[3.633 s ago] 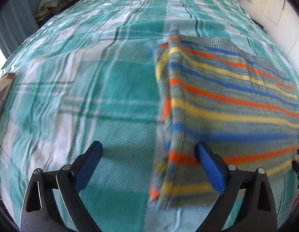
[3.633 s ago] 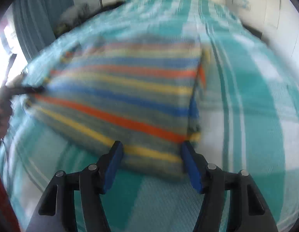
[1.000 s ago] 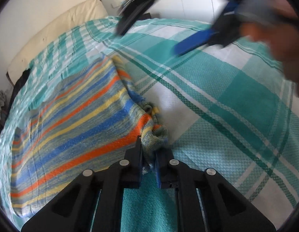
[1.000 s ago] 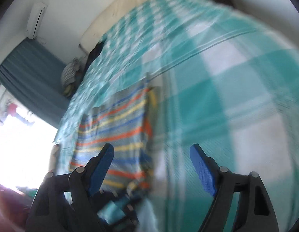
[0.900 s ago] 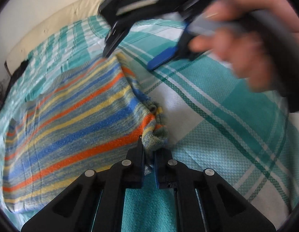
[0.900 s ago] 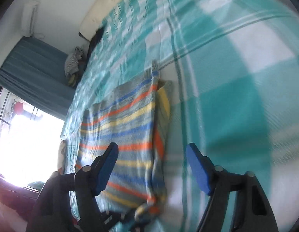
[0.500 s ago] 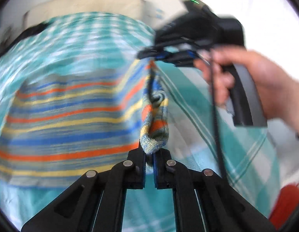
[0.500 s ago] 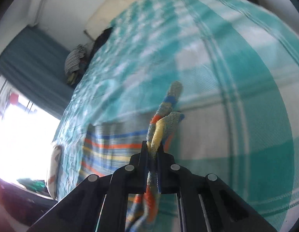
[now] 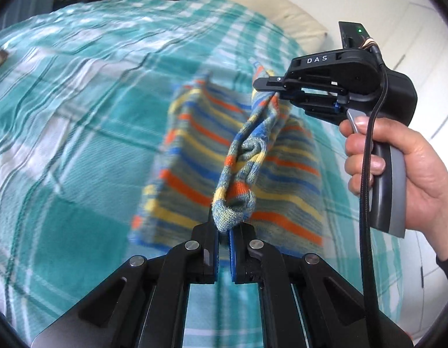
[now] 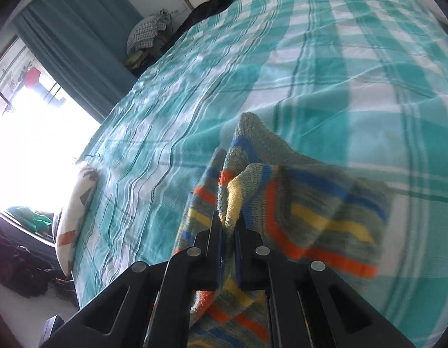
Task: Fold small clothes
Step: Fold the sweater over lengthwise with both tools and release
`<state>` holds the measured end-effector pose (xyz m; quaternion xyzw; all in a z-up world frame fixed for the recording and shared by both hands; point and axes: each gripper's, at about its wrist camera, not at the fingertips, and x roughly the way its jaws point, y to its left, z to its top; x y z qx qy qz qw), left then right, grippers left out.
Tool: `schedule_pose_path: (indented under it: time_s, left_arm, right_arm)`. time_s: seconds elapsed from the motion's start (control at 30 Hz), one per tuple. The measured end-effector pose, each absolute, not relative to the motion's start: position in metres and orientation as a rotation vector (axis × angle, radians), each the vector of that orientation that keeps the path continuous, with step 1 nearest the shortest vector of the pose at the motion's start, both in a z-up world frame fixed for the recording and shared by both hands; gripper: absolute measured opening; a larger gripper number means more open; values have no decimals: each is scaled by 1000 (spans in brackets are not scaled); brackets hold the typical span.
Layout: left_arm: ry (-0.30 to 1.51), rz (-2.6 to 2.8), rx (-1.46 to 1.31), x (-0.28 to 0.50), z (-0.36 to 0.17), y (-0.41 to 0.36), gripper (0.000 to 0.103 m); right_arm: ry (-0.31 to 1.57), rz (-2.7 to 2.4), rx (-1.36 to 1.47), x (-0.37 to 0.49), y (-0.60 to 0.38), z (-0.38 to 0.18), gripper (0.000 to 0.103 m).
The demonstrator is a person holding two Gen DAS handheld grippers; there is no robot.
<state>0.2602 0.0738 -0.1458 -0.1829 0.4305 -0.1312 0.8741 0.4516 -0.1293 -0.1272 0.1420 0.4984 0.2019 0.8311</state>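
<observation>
At lower centre of the left wrist view, left gripper clamping tight on a bunched corner of the striped knit garment, lifting it off the teal plaid bed. Toward the upper right of that view, right gripper pinching the garment's far corner, trigger being squeezed by the right hand. Stretching between both grippers, top edge twisting into a roll, rest hanging blurred over the bed. At lower centre of the right wrist view, right gripper closing on folded fabric. At lower left, patterned cushion lying near the bed's edge.
</observation>
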Motion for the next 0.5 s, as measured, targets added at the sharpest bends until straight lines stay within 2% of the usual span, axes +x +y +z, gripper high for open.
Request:
schedule_pose_path:
  time_s: [0.07,0.1,0.13,0.17,0.2,0.23,0.27,0.3,0.43,0.5]
  left_arm:
    - [914,-242,-368,260,-151,83,5]
    - [921,-227,-354,265,-152,84,6]
    - [925,-210,-342,265,-154,87,14]
    - [932,-191,-334,265,-156,90,21]
    - [943,-179,-335,266,-158,94,25]
    - [956,-168,-337,263,-160,99,41]
    - [968,-148,-336,260,-161,105,59]
    - [965,-139,-340,255,-160,111,62]
    - [963,-149,-285,241,-155,124,63]
    - [937,-145,-287,242,-147,131,63]
  right_arm:
    - [1056,452,315,457,-110,-138,8]
    - [1049,479,339,456,-106,-140,13]
    - [1041,529,379,457,-101,-143,19]
    - [1036,576,420,457,-97,-147,27]
    - [1033,603,447,455,-94,-148,47]
    - [1022,630,470,451,-93,-146,52]
    - [1006,648,470,446,-94,-143,52]
    - [989,657,461,441,-97,-138,52]
    - [942,653,404,408,-130,-116,52]
    - [916,586,251,380,-154,-103,52]
